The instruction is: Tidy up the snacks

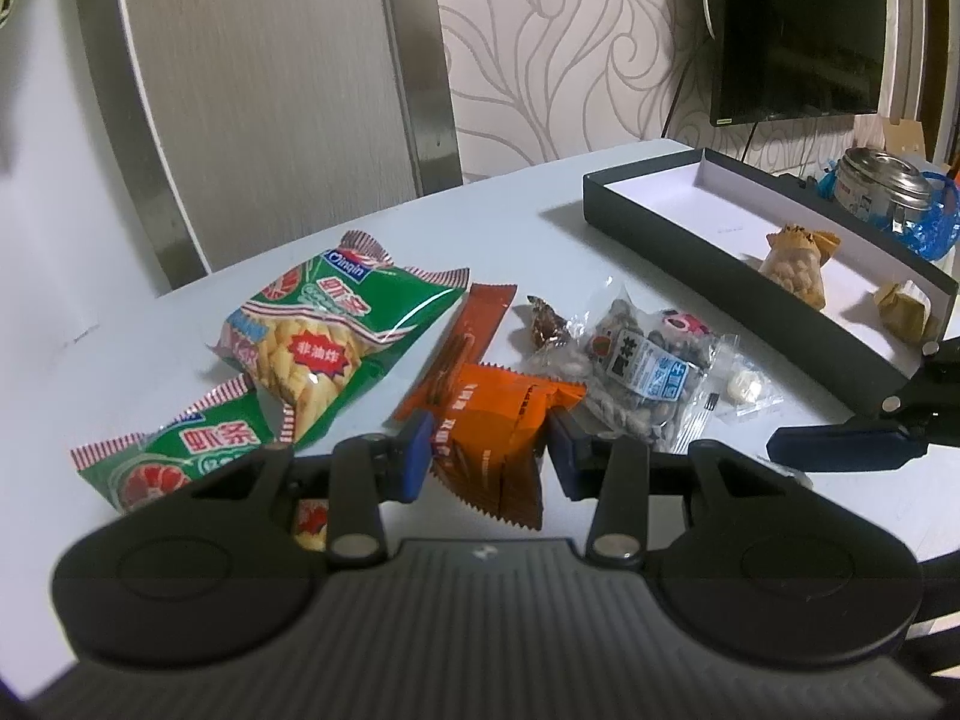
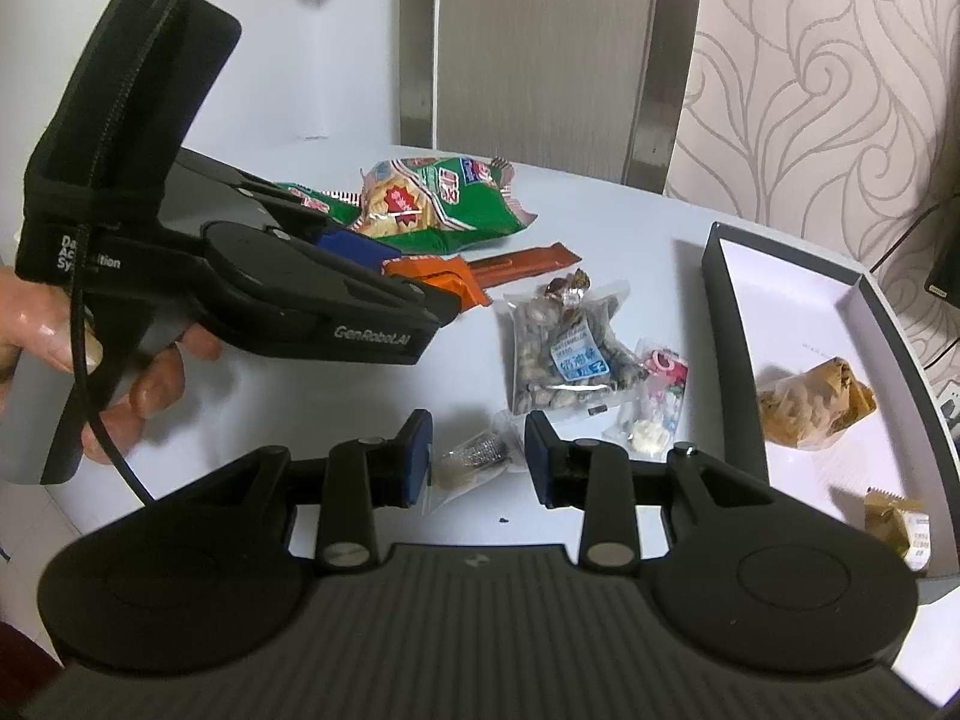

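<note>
Orange wrapper material sat between the blue pads of the left gripper [image 1: 489, 450] in the left wrist view; the jaws stood partly closed on this orange snack packet [image 1: 498, 420], both pads touching its sides. Far left of it lay a green snack bag [image 1: 324, 336], with a second green bag [image 1: 174, 450] at the near left. A clear seed packet [image 1: 636, 372] lay just right of the orange packet. The black tray [image 1: 720, 240] occupied the far right, its near wall facing the snacks, with bare table [image 1: 510, 210] between them.

In the right wrist view, the right gripper [image 2: 478, 459] stood partly open over a small clear packet [image 2: 474, 459]; whether its pads touched the packet could not be told. The left gripper [image 2: 420, 294] occupied the left side, held by a hand [image 2: 90, 372]. The tray [image 2: 729, 330] ran along the right, holding a tan pouch [image 2: 810, 402] and a small wrapped piece [image 2: 897, 519]. Open table lay between tray wall and seed packet [image 2: 570, 354].
</note>
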{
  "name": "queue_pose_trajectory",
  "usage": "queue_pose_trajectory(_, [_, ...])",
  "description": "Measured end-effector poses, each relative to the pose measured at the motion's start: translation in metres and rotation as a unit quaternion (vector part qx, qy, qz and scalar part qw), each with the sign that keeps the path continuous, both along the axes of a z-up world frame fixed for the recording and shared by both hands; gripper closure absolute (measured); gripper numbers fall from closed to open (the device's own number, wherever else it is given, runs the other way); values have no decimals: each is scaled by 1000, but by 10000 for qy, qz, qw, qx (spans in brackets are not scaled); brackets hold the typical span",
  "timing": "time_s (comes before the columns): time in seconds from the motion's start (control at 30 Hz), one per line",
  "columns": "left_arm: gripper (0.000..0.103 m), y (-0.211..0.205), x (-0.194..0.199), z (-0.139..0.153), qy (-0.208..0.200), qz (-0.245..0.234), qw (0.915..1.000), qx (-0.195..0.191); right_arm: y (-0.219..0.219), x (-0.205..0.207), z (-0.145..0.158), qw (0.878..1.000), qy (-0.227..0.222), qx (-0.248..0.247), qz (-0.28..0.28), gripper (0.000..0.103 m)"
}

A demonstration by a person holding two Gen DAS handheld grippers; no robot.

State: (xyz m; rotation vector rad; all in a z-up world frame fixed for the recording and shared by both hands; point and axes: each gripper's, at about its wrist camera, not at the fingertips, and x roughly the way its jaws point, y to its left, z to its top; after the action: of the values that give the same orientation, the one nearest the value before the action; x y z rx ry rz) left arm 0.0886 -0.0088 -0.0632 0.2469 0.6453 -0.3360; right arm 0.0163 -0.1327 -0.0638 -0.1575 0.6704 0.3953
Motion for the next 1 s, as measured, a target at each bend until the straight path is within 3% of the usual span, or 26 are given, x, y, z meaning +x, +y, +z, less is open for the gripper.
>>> queue_pose_trajectory(0.5, [59,-25,7,21,-204,-233,9995,-2,-17,-3,19,9996,-245,60,-140,64])
queue_pose_trajectory(1.0, [59,-80,19,36,-307,-602,9977,-101,-64,1,35,9973,-452,1,-571,67])
